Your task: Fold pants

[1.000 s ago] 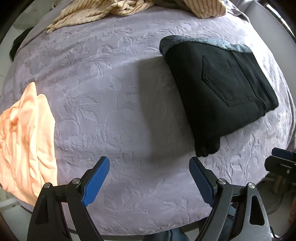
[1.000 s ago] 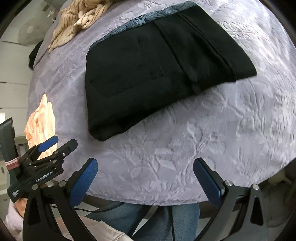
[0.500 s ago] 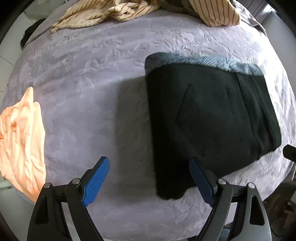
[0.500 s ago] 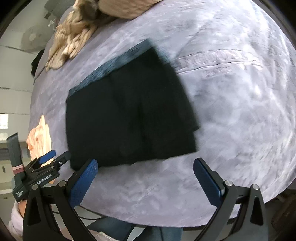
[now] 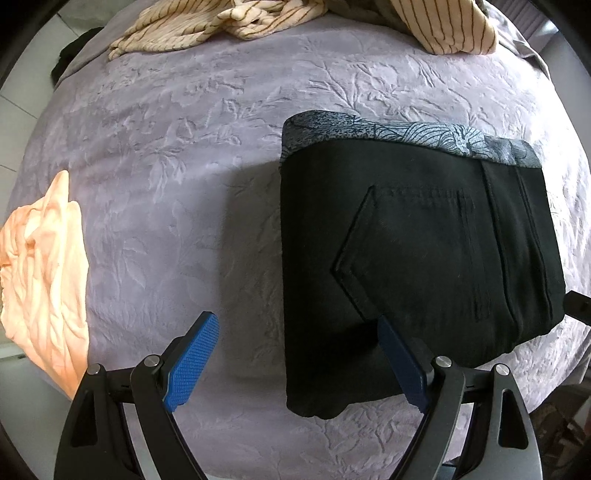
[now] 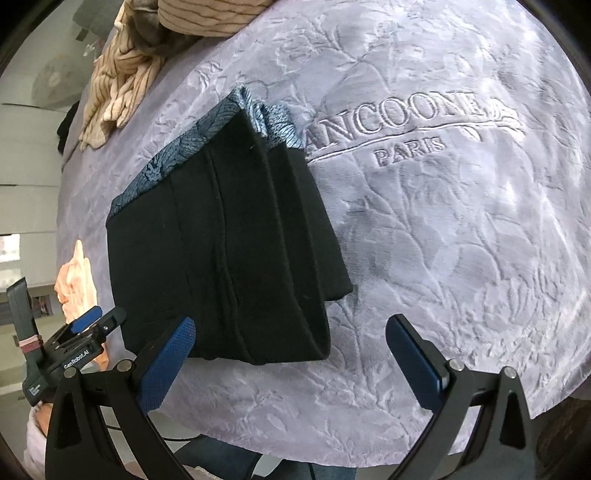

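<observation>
While both grippers hang over the bed, the black pants lie folded into a compact rectangular stack on the lilac embossed blanket. Fabric is plain black, with a back pocket stitched in a pointed outline on the top layer and two parallel seams running beside it. A blue-grey leaf-print lining shows as a band along the far edge of the stack. The near edge is a rounded fold, several layers thick.

Left gripper: fingers wide apart, nothing clamped. The stack's near left corner sits between the fingers; the right finger overlaps the black cloth in view, the left finger is over bare blanket. Cannot tell if the right pad touches the fabric.

Right gripper: fingers also wide apart, holding nothing. The stack's near right corner lies just ahead of the left finger and reaches part way into the gap; the right finger is over bare blanket, well clear of the pants. From this side the stacked layers show as stepped folds on the right edge.

Ahead of the right finger, embossed lettering reads "ANCOONE PARIS". A peach garment lies crumpled left of the left gripper's left finger. A striped beige garment sits bunched at the far end, well beyond the pants.
</observation>
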